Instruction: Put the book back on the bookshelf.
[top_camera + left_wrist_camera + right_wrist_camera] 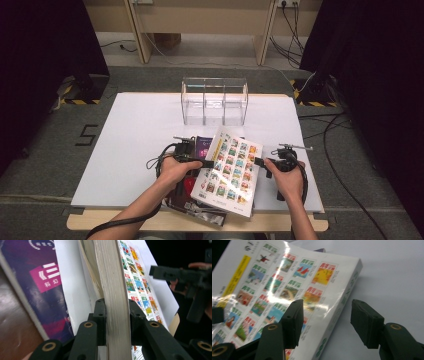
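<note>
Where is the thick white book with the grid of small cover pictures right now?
In the high view, the white book is near the table's front edge, tilted up over a purple book, clamped at its left edge by the left gripper.

Bare white tabletop (135,130) lies open left of and behind the thick white book with a grid of small colour pictures (231,167). A clear three-compartment acrylic box (215,101) blocks the far edge; a purple-covered book (203,146) crowds the left side.
</note>
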A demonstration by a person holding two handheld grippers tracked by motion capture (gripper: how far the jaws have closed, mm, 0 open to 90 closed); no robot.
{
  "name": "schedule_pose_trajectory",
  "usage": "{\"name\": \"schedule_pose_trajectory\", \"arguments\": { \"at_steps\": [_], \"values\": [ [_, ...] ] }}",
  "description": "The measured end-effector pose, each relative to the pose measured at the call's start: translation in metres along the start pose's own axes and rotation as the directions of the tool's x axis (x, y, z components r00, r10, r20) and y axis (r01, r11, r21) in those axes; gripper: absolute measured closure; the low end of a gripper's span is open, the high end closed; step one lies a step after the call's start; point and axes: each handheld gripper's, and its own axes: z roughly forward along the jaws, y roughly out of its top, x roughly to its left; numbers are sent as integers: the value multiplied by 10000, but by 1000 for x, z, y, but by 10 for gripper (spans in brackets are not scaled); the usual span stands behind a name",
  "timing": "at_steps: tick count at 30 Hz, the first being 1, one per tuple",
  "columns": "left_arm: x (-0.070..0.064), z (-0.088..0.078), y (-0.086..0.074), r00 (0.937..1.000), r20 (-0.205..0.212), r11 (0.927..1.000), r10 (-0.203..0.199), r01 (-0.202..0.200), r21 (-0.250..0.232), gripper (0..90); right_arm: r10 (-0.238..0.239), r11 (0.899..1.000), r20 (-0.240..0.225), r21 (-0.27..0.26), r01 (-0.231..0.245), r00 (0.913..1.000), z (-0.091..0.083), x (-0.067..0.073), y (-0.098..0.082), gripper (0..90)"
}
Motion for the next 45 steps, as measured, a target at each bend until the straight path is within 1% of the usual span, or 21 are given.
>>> {"name": "schedule_pose_trajectory", "arguments": {
  "at_steps": [1,4,5,6,8,13,15,19,23,24,26,27,28,30,32,36,37,39,40,41,45],
  "values": [
    [2,0,-2,10000,-38,9999,-76,76,-78,729,3,10000,-25,77,-3,10000,3,-2,3,447],
    [5,0,-5,9998,-6,9996,-179,178,-202,729,403,9979,-236,518,-391,9989,17,-9,9,420],
    [5,0,-5,9998,-6,9996,-179,178,-202,729,629,9966,-314,555,-611,9975,19,-10,10,420],
    [6,0,-6,9999,-9,9995,-169,169,-253,729,854,9951,-554,543,-824,9948,22,-13,11,417],
    [6,0,-6,9998,-50,9996,-184,183,-232,729,1074,9926,-726,651,-1028,9916,26,-15,13,413],
    [6,0,-6,9998,-91,9997,-156,154,-186,728,1155,9904,-898,861,-1079,9892,33,-15,18,400],
    [7,0,-6,9998,-69,9996,-208,207,-190,728,1370,9872,-1018,956,-1274,9853,36,-15,19,391],
    [8,1,-6,9997,-110,9996,-236,234,-188,724,1989,9769,-1256,1038,-1866,9719,41,-16,20,392],
    [9,1,-5,9991,-348,9997,-260,258,-51,701,1421,9886,-1021,650,-1359,9846,30,-10,27,547],
    [13,1,-5,9977,-477,9988,-488,491,46,691,1203,9920,-1033,515,-1154,9874,25,-6,29,576],
    [17,2,-6,9966,-507,9977,-649,657,139,677,792,9967,-1045,240,-771,9914,19,2,32,610],
    [17,2,-6,9966,-507,9977,-649,657,139,671,672,9977,-1052,157,-659,9922,17,6,34,622],
    [20,2,-6,9951,-480,9960,-867,876,176,668,558,9984,-1071,63,-555,9927,16,10,35,632],
    [22,2,-5,9945,-432,9951,-956,965,197,667,396,9992,-1110,-6,-399,9930,15,14,37,636],
    [21,1,-5,9942,-497,9951,-958,969,200,665,362,9993,-1116,-10,-366,9931,18,15,38,634],
    [22,0,-5,9939,-487,9948,-987,998,212,665,576,9983,-1143,47,-574,9918,23,13,39,617],
    [23,0,-5,9939,-467,9947,-995,1006,212,665,657,9977,-1183,251,-631,9908,29,11,37,574],
    [23,0,-5,9944,-482,9952,-946,958,225,665,731,9965,-1100,485,-681,9912,36,9,36,570],
    [23,0,-5,9944,-495,9953,-929,941,227,665,813,9955,-1156,576,-750,9900,39,7,35,570],
    [23,0,-5,9944,-490,9953,-934,946,229,665,1112,9925,-1391,655,-1029,9840,42,5,33,570],
    [23,0,-4,9944,-468,9950,-949,962,273,665,1327,9896,-1604,760,-1218,9781,46,1,33,588]
  ]
}}
